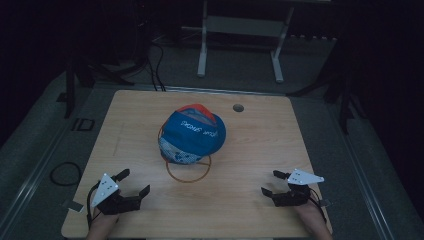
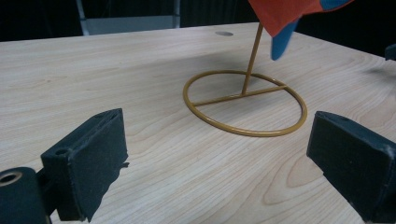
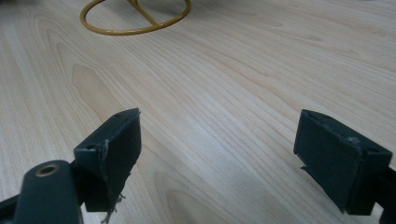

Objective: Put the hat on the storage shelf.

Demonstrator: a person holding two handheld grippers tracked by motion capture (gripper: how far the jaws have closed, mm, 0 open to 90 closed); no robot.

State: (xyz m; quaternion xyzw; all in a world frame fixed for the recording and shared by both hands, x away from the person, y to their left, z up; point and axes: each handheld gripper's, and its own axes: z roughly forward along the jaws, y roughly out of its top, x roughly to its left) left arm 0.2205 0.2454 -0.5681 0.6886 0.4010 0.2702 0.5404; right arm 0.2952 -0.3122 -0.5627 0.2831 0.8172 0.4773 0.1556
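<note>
- Cap (image 1: 194,134), blue w/ an orange-red panel and a patterned lower edge, sits on top of a gold wire stand (image 1: 188,170) at about mid table (image 1: 260,150), toward the far half. I take the cap as the thing to work on; it hangs free, nothing touching it.
- Stand's ring base pokes out from under the cap on my near side. All places below are relative to that ring.
- Left gripper (image 1: 134,182) is near-left of the ring, apart from it, jaws spread wide w/ nothing between.
- Right gripper (image 1: 278,183) is near-right of the ring, farther off than the left, jaws also spread and empty.
- Step, as I judge it: start position, approach not yet begun. Both claws low near my edge of the table.
- Next move prob calls for lifting a claw up to cap height and closing on the fabric rim, w/o knocking the thin upright; stand looks light and could tip.
- Left gripper view adds what the high view hides: the ring (image 2: 245,103) has a crossbar w/ the slanted stem (image 2: 252,58) rising from it, and the cap's edge (image 2: 285,18) hangs well above the table.
- Right gripper view gives just a near arc of the ring (image 3: 135,23) far ahead, bare wood between.
- High view alone shows the whole cap and a small round hole (image 1: 238,107) beyond the ring.
</note>
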